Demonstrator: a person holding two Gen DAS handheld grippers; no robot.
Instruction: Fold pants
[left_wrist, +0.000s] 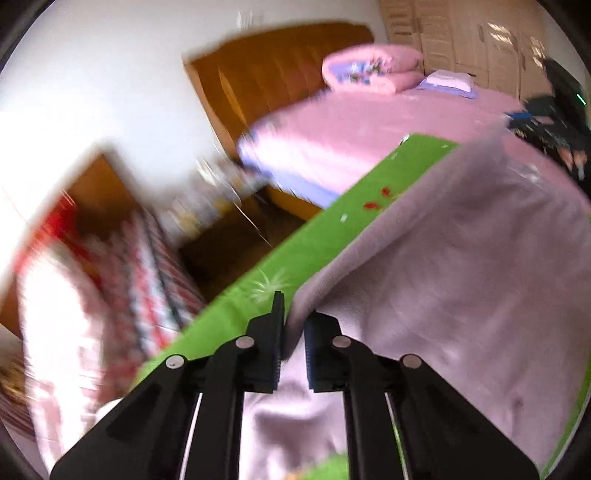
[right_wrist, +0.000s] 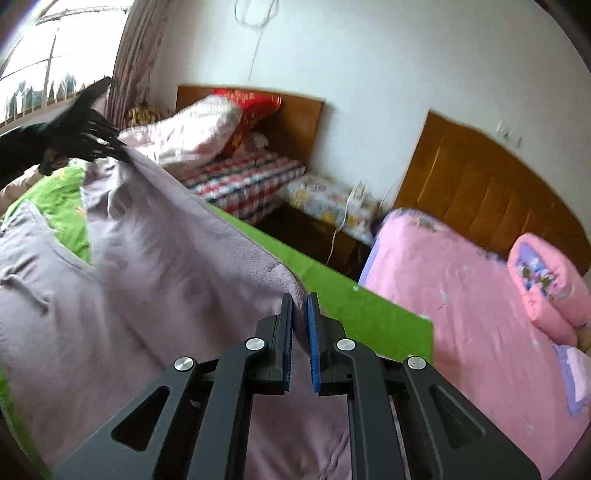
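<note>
left view blurred, pants (left_wrist: 461, 266) cut off at 5 o'clock. left claw (left_wrist: 293, 325) and right claw (right_wrist: 300, 314) each pinch a pants edge, lifted over green tabletop (right_wrist: 354, 306); its edge and floor gap at 1 o'clock.

Layout, right wrist view. Mauve fleece pants (right_wrist: 155, 280): draped over the green printed sheet (right_wrist: 354, 306), filling the field from 7 to 10 o'clock. Right claw (right_wrist: 300, 332): at 6 o'clock, clamped on the pants' near edge. Left claw (right_wrist: 107, 147): at 10 o'clock, pinching the pants' far edge, fabric slung between the two claws. Sheet edge: runs from 10 toward 4 o'clock. Pink-covered bed (right_wrist: 461, 295): beyond the sheet at 3 o'clock, rolled pink quilt (right_wrist: 550, 280) on it, wooden headboard (right_wrist: 491, 199) behind. Checked-blanket bed (right_wrist: 243, 184): at 12 o'clock, pale pillow (right_wrist: 199, 129) and red cushion (right_wrist: 255, 110) on top. Nightstand (right_wrist: 332, 210): between the two beds.
</note>
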